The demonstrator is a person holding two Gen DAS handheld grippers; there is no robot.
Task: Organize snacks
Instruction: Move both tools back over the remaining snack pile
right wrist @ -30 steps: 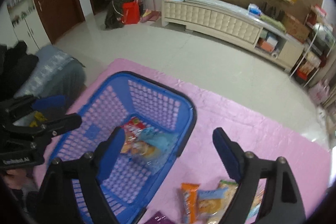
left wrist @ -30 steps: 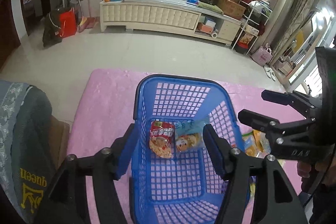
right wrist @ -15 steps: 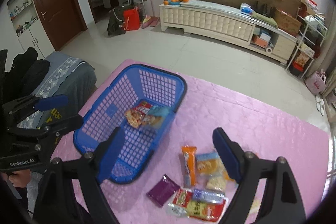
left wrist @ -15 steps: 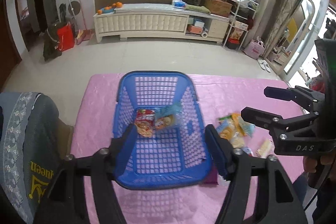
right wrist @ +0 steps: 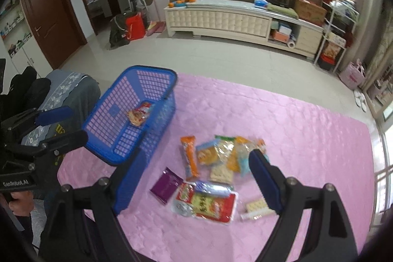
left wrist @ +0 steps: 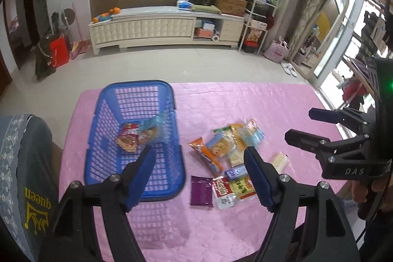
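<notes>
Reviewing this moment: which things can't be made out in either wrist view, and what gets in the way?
- Second packet in the blue basket: right wrist view, behind the mesh wall; only the red snack packet shows.
- Print on the purple packet: blurred in both views.
- Lower packets in the snack pile: both views, covered by upper packets.
- Pile's near edge: left wrist view, behind the left gripper, whose jaws are opening, empty.

Snack pile [right wrist: 216,168] overlaps, lower packets partly hidden, labels too blurred to read. Right wrist view: blue finger [right wrist: 132,178] covers basket [right wrist: 137,80] near corner. Counter [left wrist: 245,100] near edge cut off by frame.
</notes>
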